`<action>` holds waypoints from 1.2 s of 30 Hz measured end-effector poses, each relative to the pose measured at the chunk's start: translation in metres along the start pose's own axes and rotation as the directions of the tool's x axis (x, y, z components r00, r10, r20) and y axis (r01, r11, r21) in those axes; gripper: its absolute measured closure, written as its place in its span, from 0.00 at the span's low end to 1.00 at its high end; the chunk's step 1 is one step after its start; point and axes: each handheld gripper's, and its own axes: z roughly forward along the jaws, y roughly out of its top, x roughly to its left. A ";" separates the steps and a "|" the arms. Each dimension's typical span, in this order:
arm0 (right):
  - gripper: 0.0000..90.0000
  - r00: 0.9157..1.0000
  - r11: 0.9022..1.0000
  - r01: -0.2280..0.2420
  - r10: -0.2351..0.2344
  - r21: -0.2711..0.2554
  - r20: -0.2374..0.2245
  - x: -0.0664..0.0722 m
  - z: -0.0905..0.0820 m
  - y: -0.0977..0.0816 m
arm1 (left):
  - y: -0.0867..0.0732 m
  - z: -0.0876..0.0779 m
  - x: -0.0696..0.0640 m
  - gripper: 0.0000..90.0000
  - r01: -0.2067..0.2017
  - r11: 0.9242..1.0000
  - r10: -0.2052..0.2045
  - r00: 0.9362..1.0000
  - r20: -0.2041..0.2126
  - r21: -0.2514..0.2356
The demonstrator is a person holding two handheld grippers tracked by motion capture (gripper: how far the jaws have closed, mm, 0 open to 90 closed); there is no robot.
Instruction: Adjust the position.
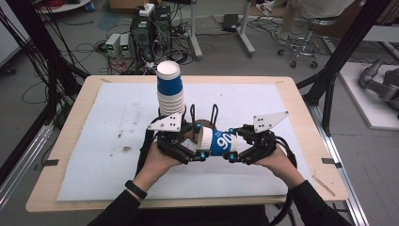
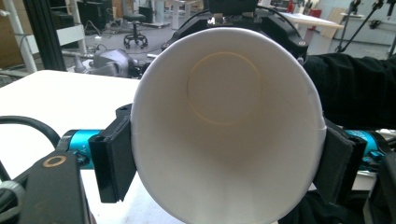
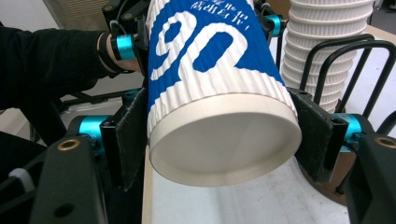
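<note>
Both forearms in black sleeves, a dark band on the left wrist. Left gripper [image 1: 200, 147] and right gripper [image 1: 234, 148] face each other just above the table's near middle, each black with cyan metal collars and a grey three-cornered plate on top.

Between them a paper cup [image 1: 219, 141] lies on its side, off the surface. Ribbed, corrugated wall, blue with large white numerals; smooth white rim band at the base end. Left gripper is clamped on the mouth end: its flat black pads [image 2: 113, 161] press both sides of the rim, which looks slightly squeezed out of round. Inside, the cup [image 2: 224, 121] is plain white and smooth, with a faint ring marking the bottom. Right gripper holds the base end: pads [image 3: 132, 133] with a fuzzy, felt-like face bear on the cup [image 3: 210, 88] near its recessed, flat bottom.

Just beyond, a stack [image 1: 170, 89] of like cups stands upright and upside down, ribbed white rims tightly nested, blue top cup. It sits in a black wire rack [image 3: 343, 70] of bent rod loops.

Table [image 1: 70, 136]: pale wood edge, covered by a white sheet [image 1: 108, 141] with scuffs and brown stains.
</note>
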 end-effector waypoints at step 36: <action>0.33 0.999 0.997 0.053 -0.054 0.057 0.002 0.003 0.006 0.004 | 0.016 0.004 -0.007 0.10 -0.031 0.999 0.030 0.999 -0.042 -0.012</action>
